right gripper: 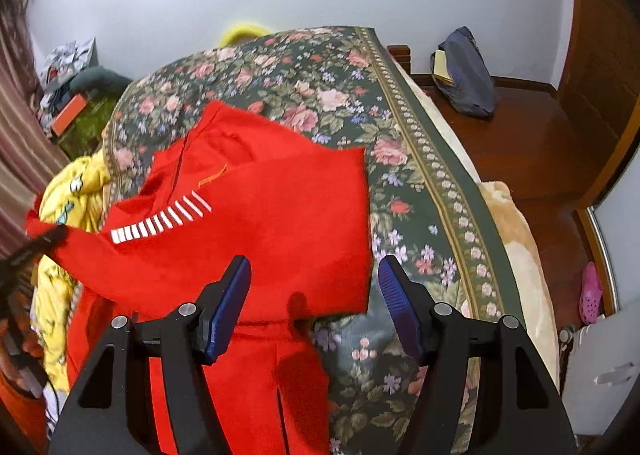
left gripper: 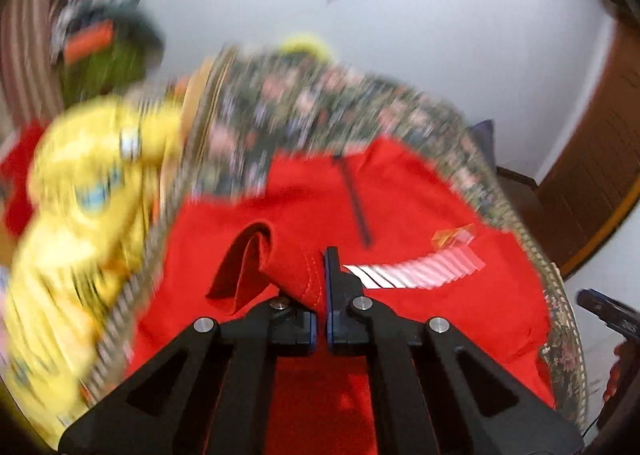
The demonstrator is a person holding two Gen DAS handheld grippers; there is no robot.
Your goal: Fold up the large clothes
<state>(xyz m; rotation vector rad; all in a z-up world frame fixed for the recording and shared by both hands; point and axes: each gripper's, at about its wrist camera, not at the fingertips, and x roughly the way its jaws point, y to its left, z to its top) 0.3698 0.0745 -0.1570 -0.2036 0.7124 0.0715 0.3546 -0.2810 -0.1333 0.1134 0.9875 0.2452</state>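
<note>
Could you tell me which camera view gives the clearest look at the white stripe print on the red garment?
The right wrist view: the white stripe print is sharp there, every bar distinct on the red garment. In the left wrist view the print is motion-blurred, its bars smearing together just beyond the left gripper.

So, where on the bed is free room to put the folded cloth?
Free: floral bedspread beyond the red garment, and the strip between its right edge and the border band. Crowded: the left side, with the yellow garment.

Left wrist view heavily motion-blurred: floral bedspread [left gripper: 320, 103] and yellow garment [left gripper: 88, 183] smeared; red garment [left gripper: 400, 195] partly hidden by gripper frame
</note>
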